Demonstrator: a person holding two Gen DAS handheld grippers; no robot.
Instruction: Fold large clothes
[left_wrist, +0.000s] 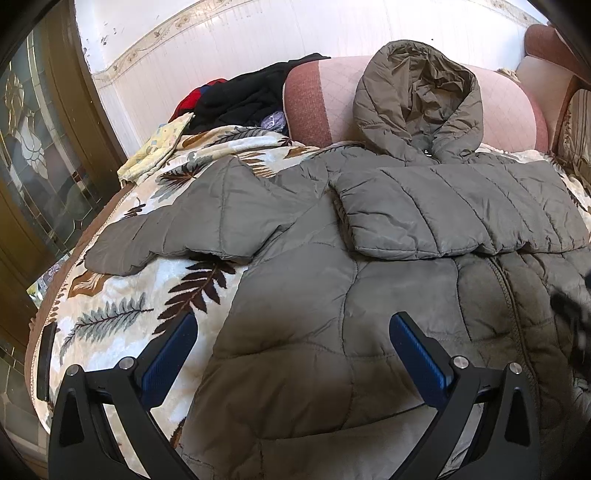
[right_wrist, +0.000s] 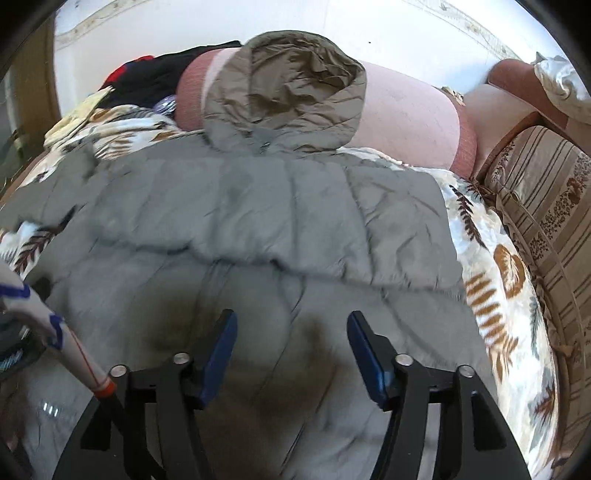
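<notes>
- Behind everything, a white wall (left_wrist: 229, 33) with a pale ornamental border strip closes off the room; a wooden door with patterned glass panes (left_wrist: 33, 155) stands at the far left of the left wrist view.
- A sofa with a pink and rust-red back cushion (left_wrist: 325, 99) runs along that wall, and a second seat with striped, flowered upholstery (right_wrist: 546, 221) adjoins it on the right.
- A leaf-print blanket (left_wrist: 122, 306) in cream, brown and grey covers the sofa seat and serves as the working surface.
- A grey-olive quilted hooded jacket (left_wrist: 332, 295) lies spread front-up across the blanket, taking up most of it; its zip runs down the front.
- The jacket's hood (left_wrist: 421, 99) leans up against the back cushion.
- One sleeve (left_wrist: 461, 210) is folded across the chest; the other sleeve (left_wrist: 177, 229) stretches out sideways onto the blanket.
- A heap of black and red clothes (left_wrist: 240, 96) sits on the far left end of the sofa, beside a pale yellow cloth (left_wrist: 155, 147).
- The left gripper (left_wrist: 293, 349) hangs above the jacket's lower left part, jaws spread wide, holding nothing.
- The right gripper (right_wrist: 291, 345) hangs over the jacket's lower front, jaws likewise apart and empty.
</notes>
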